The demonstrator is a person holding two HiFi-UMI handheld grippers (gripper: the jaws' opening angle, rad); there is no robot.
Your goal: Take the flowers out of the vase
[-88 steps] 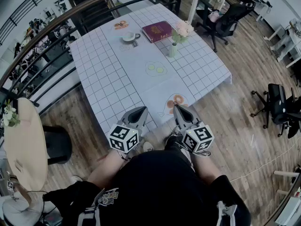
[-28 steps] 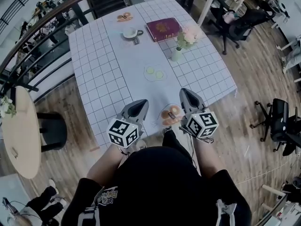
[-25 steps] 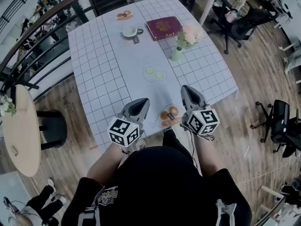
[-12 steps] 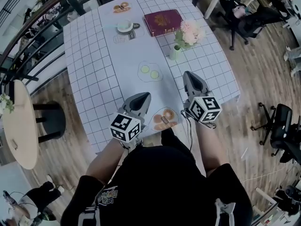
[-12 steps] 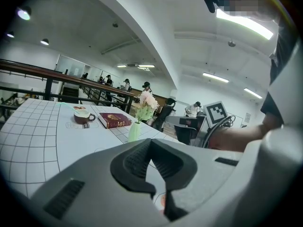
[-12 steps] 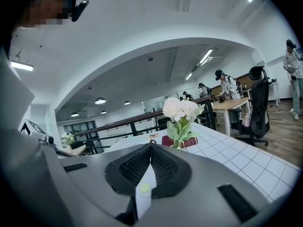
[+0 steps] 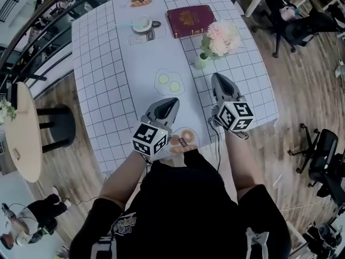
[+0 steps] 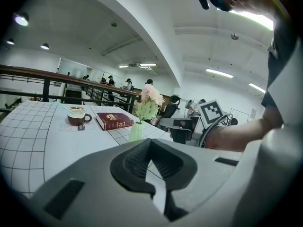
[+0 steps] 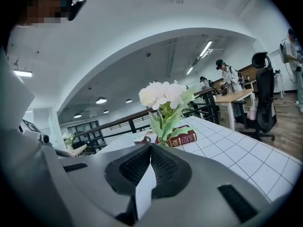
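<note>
Left gripper and right gripper fingers clenched, empty; flowers sit in vase just beyond right gripper; I'd open early, pinch stems low, lift straight; left steadies vase.

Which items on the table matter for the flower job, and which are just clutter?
Job:
- flowers
- pale green vase holding them
- left gripper and right gripper, both shut, empty, short of the vase

Lying about:
- red book
- cup
- plate with two green rounds
</note>
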